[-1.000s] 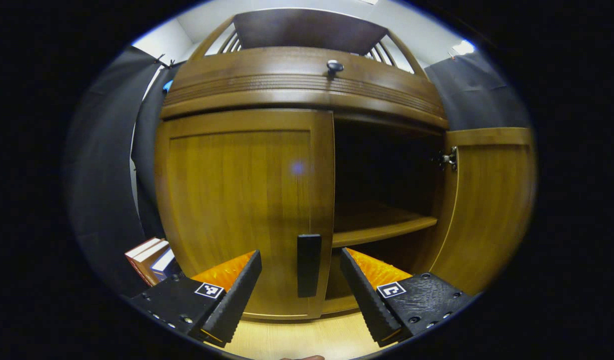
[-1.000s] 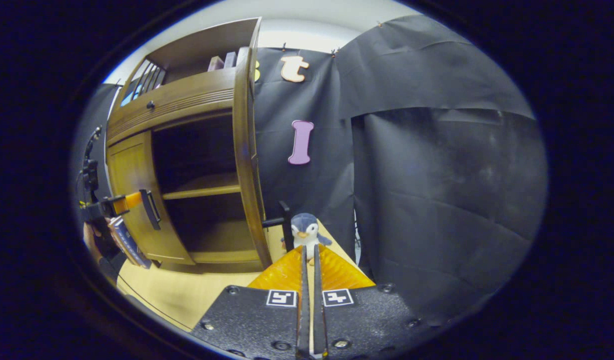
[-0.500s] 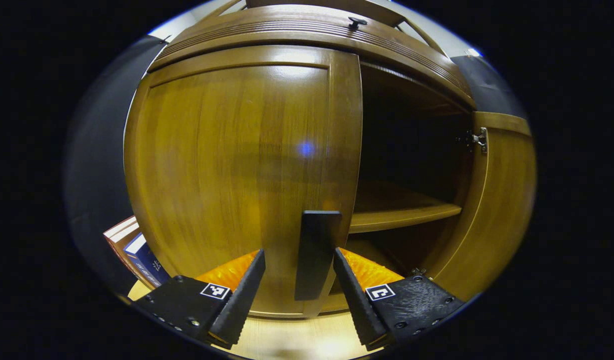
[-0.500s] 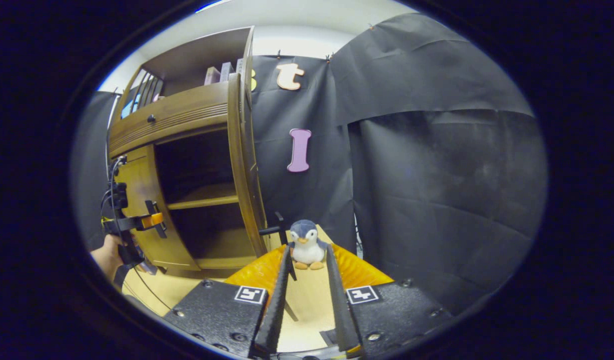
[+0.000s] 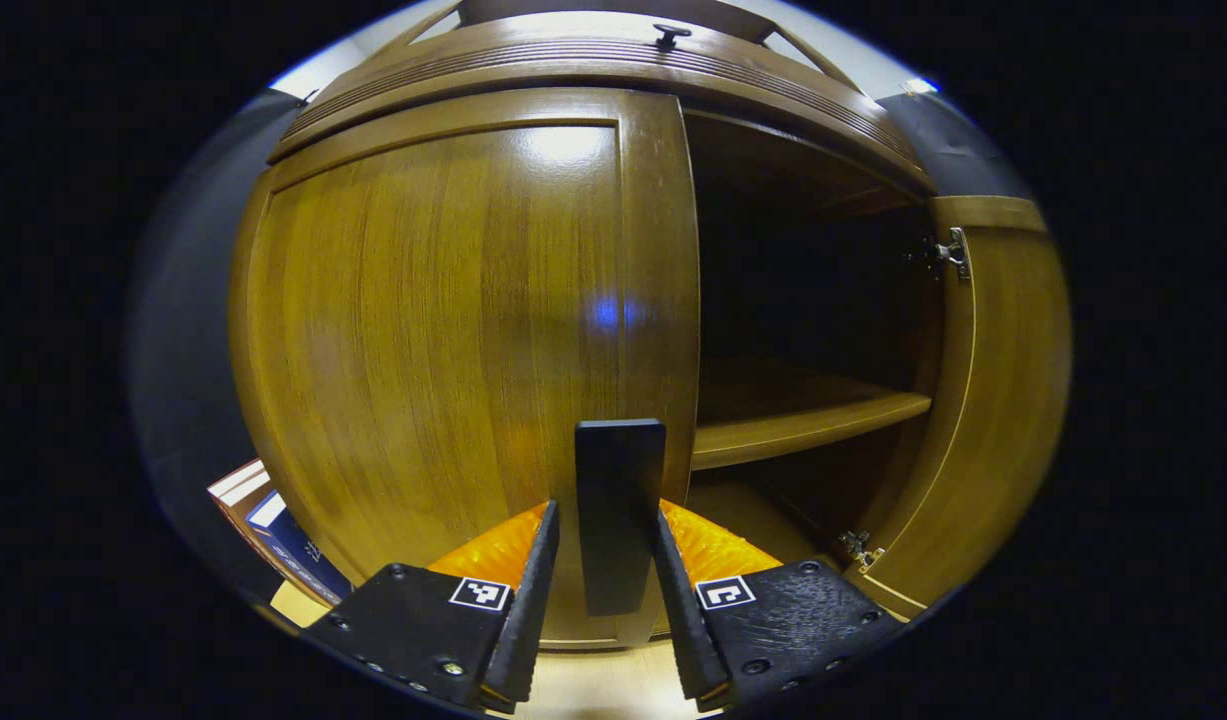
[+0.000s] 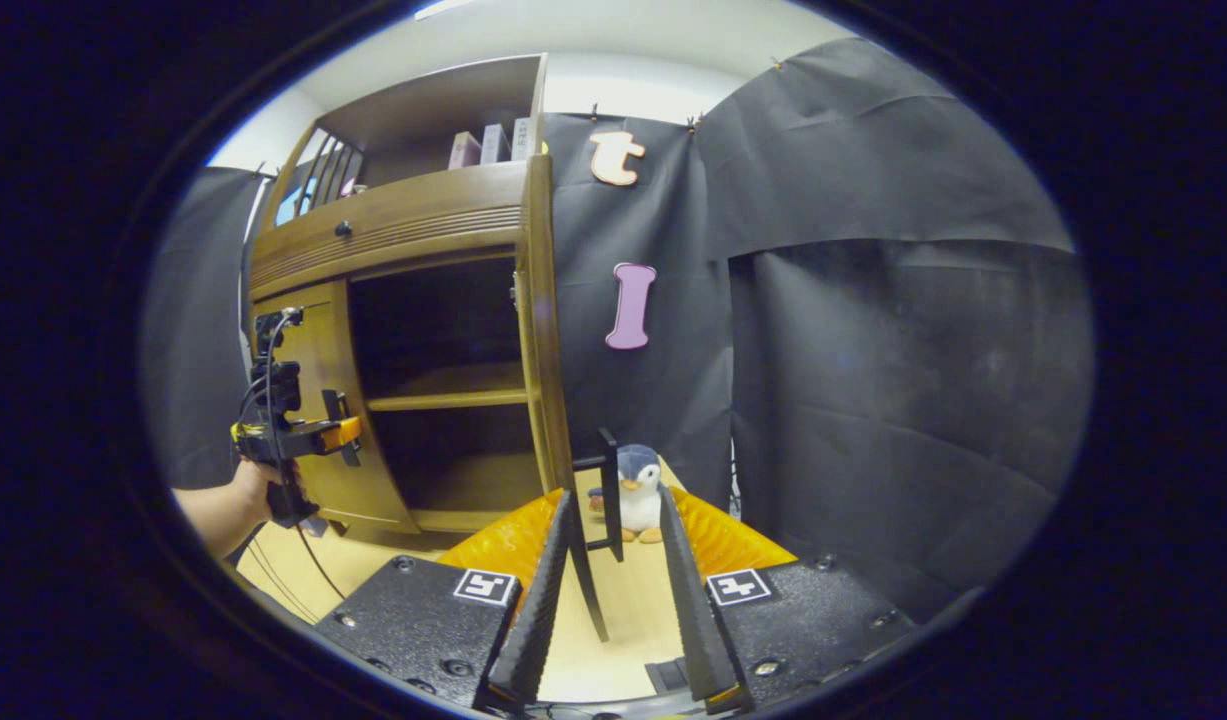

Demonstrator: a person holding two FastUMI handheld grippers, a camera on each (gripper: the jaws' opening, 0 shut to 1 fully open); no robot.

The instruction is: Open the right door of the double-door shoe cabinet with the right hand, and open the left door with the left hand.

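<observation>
Left door handle [image 5: 619,515]: upright black bar betw. left gripper [image 5: 601,600] jaws, apart, nearly touching; right gripper [image 6: 613,590] jaws apart, empty.

The left gripper view faces the brown wooden double-door shoe cabinet [image 5: 453,330] close up; the right gripper view sees the same cabinet [image 6: 413,330] obliquely from farther off.

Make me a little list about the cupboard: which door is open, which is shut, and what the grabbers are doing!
right door: swung wide open
left door: shut
left door handle: black bar between the left gripper's fingers
left gripper: fingers close around the handle; whether they squeeze it is unclear
right gripper: open, holding nothing
inside shelf: bare wood
toy penguin: standing by the open door
</observation>
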